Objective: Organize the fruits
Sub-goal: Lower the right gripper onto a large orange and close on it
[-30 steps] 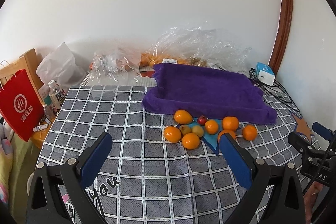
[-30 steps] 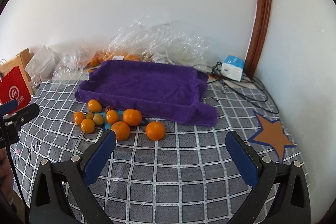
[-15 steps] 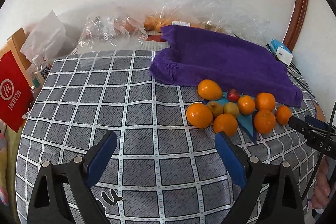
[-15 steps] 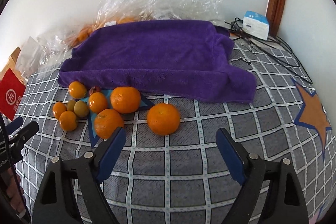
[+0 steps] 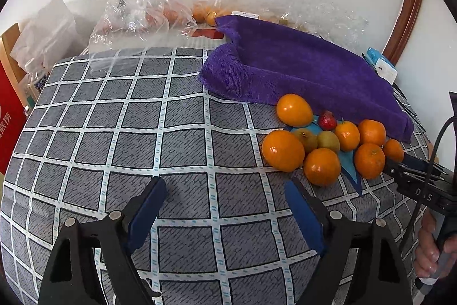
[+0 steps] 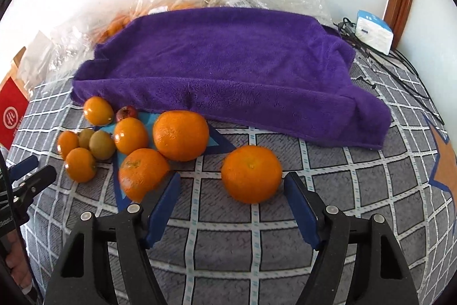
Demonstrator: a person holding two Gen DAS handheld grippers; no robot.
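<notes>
Several oranges, two green-brown fruits and a small red fruit (image 5: 327,119) lie in a cluster on the checked tablecloth in front of a purple towel (image 6: 234,59). In the right wrist view a lone orange (image 6: 251,173) sits just ahead of my open right gripper (image 6: 231,187), between its blue fingertips and apart from them. The cluster (image 6: 137,145) lies to its left. In the left wrist view my left gripper (image 5: 225,190) is open and empty over bare cloth, with the cluster's nearest orange (image 5: 282,150) ahead to its right. The right gripper also shows at that view's right edge (image 5: 411,176).
Clear plastic bags (image 5: 137,19) holding more fruit lie against the wall behind the towel. A white and blue box (image 6: 374,32) with black cables sits at the back right. A red paper bag (image 5: 8,122) stands off the table's left edge. An orange star marks the cloth (image 6: 445,159).
Both grippers have moved forward and down toward the table. The lone orange now sits between the right gripper's fingertips. The fruit cluster looms larger in both views.
</notes>
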